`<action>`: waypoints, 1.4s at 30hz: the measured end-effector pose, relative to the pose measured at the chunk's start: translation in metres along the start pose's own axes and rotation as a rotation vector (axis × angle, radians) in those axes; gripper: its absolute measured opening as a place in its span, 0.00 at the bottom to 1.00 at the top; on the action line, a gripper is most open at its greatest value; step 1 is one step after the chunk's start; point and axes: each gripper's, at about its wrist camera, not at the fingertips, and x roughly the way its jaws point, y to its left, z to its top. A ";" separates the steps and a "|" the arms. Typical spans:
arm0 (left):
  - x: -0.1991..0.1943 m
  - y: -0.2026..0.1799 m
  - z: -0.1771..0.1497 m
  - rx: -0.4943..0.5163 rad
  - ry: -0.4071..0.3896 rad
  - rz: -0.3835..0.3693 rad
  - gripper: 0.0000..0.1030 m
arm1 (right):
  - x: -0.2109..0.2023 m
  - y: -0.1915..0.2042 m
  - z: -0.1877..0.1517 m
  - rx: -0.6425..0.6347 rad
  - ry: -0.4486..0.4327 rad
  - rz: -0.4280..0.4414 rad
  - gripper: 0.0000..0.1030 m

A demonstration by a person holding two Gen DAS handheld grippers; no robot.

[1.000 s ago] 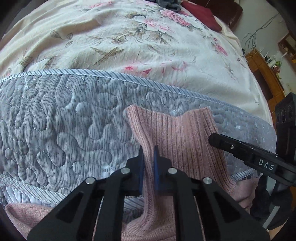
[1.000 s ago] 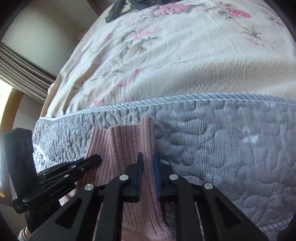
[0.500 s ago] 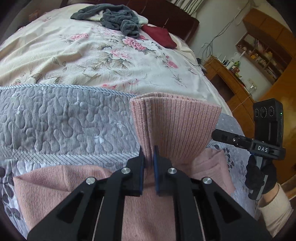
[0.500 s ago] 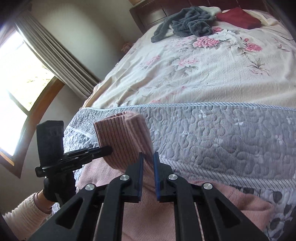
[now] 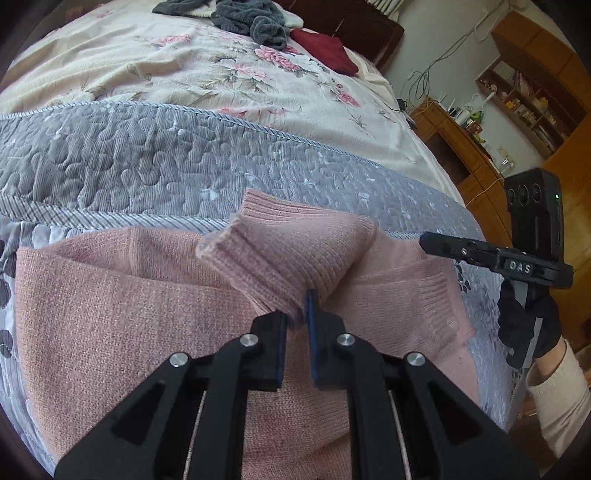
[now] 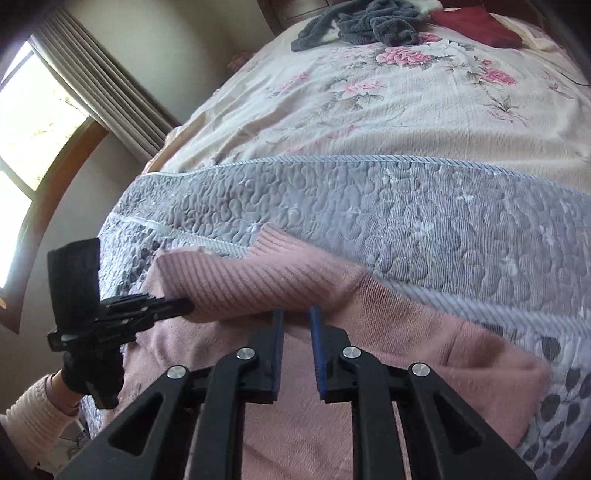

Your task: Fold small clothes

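Your bed (image 5: 110, 155) wears a grey quilted cover over a floral sheet, with a curtained window (image 6: 33, 122) to one side. The pink ribbed sweater (image 5: 122, 314) lies flat on the quilt; your left gripper (image 5: 295, 317) pinches its folded collar, while your right gripper (image 6: 296, 321) stands parted, empty.

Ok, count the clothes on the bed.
3, as far as I can tell: pink sweater at the near edge, grey heap by the headboard, dark red piece beside it. The grey heap may hide more.
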 end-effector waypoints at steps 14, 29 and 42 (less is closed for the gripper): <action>0.017 0.032 -0.031 -0.161 0.031 -0.120 0.20 | 0.156 0.058 0.078 -0.193 0.270 -0.199 0.50; 0.002 0.016 -0.022 -0.063 0.020 -0.038 0.13 | 0.006 0.053 0.030 -0.178 -0.012 0.119 0.10; -0.023 0.014 -0.068 0.071 0.142 -0.016 0.29 | -0.034 0.012 -0.102 -0.045 0.098 0.175 0.17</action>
